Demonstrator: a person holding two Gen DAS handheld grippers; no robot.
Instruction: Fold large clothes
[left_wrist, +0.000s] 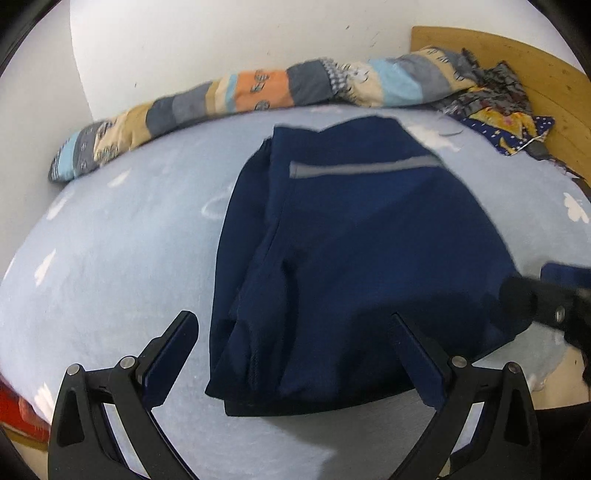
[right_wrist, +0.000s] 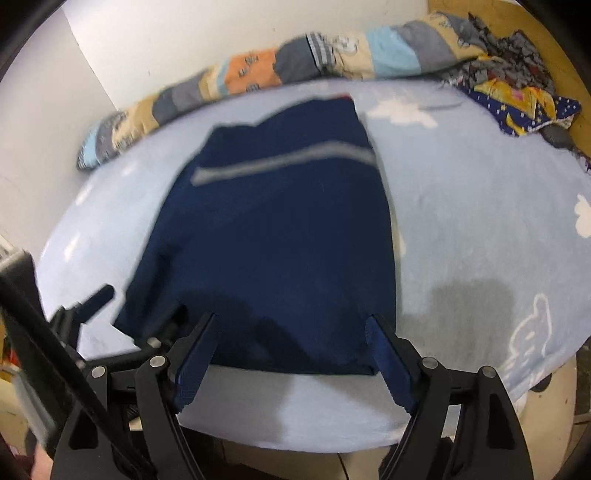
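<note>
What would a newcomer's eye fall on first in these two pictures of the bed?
First, the folded navy garment with a grey stripe, lying in the middle of the light blue cloud-print blanket. Next, the rolled patchwork quilt along the white wall behind it. Both grippers, left and right, stand open at the garment's near edge, holding nothing.

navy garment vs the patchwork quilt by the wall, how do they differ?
The navy garment is one dark colour with a grey stripe; the patchwork quilt is multicoloured. The navy garment lies flat and folded mid-bed; the patchwork quilt is bunched along the wall. Both rest on the light blue sheet.
</note>
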